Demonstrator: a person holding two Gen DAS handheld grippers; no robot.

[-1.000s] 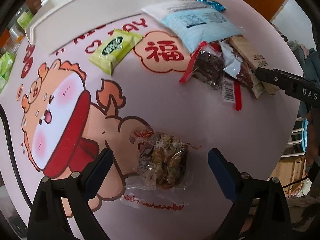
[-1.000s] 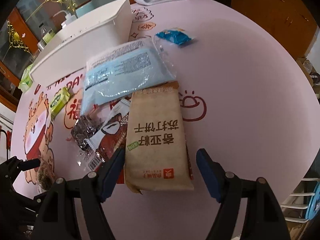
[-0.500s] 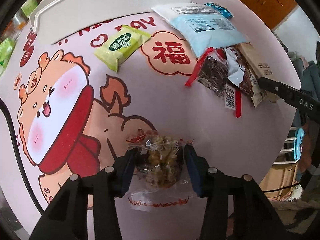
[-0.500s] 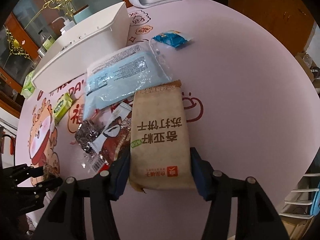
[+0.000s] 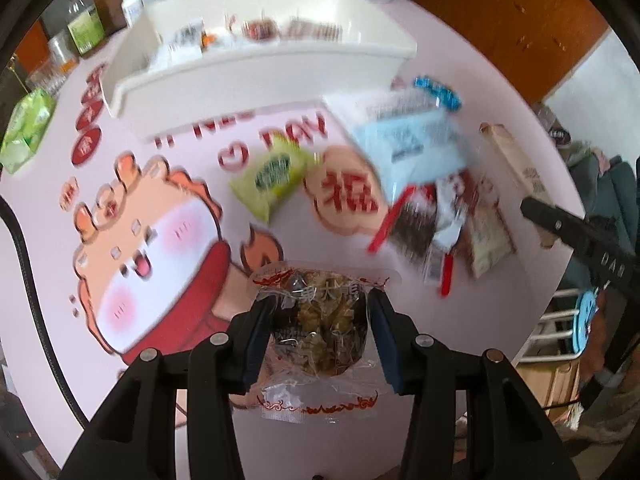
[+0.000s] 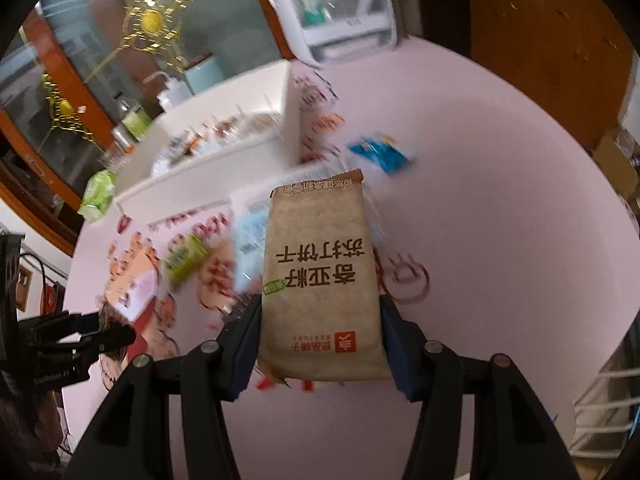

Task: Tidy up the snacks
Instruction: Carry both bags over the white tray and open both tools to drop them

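On the pink desk [image 5: 208, 432] with the cartoon print, your left tongs [image 5: 320, 332] are pinching a clear crinkly wrapper [image 5: 320, 320] with red scrollwork at both ends and a lumpy brown-yellow snack inside; both blue pads are pressing into its sides and it's sitting lifted above the desk. Your right tongs [image 6: 320, 344] are squeezing a flat kraft-paper cracker bag [image 6: 320, 280], matte and grainy, rectangular with a crimped top edge, dark lettering and a small red square logo near the bottom. It's off the desk too, standing out along the fingers.

The left view is giving you the loose pile: a soft green pillow pack [image 5: 272, 176], a pale blue plastic pouch [image 5: 412, 148], and a glossy dark packet with red edges [image 5: 416, 228], all blurred. It's also looking down into the white plastic bin [image 5: 260, 68], a long rectangular tub with snacks already inside, too smeared to name.

The right view is catching things the left one isn't: a small shiny blue packet [image 6: 380, 152] lying alone on the desk beyond the bag, and a white appliance [image 6: 340, 12] at the far edge. The green pack [image 6: 184, 256] is showing up there as well.
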